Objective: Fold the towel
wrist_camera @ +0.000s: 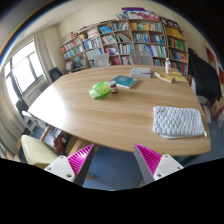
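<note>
A grey-white checked towel [178,121] lies folded flat on the wooden table [110,110], near its front right edge. My gripper [113,160] is held off the table's near edge, above the blue floor, well short of the towel and to its left. Its two fingers, with magenta pads [80,157], stand wide apart and hold nothing.
A green bag [100,90], a book [125,81] and small items [170,76] lie on the far part of the table. Chairs [37,150] stand at the left. Bookshelves [125,42] line the back wall, with a window [22,68] to the left.
</note>
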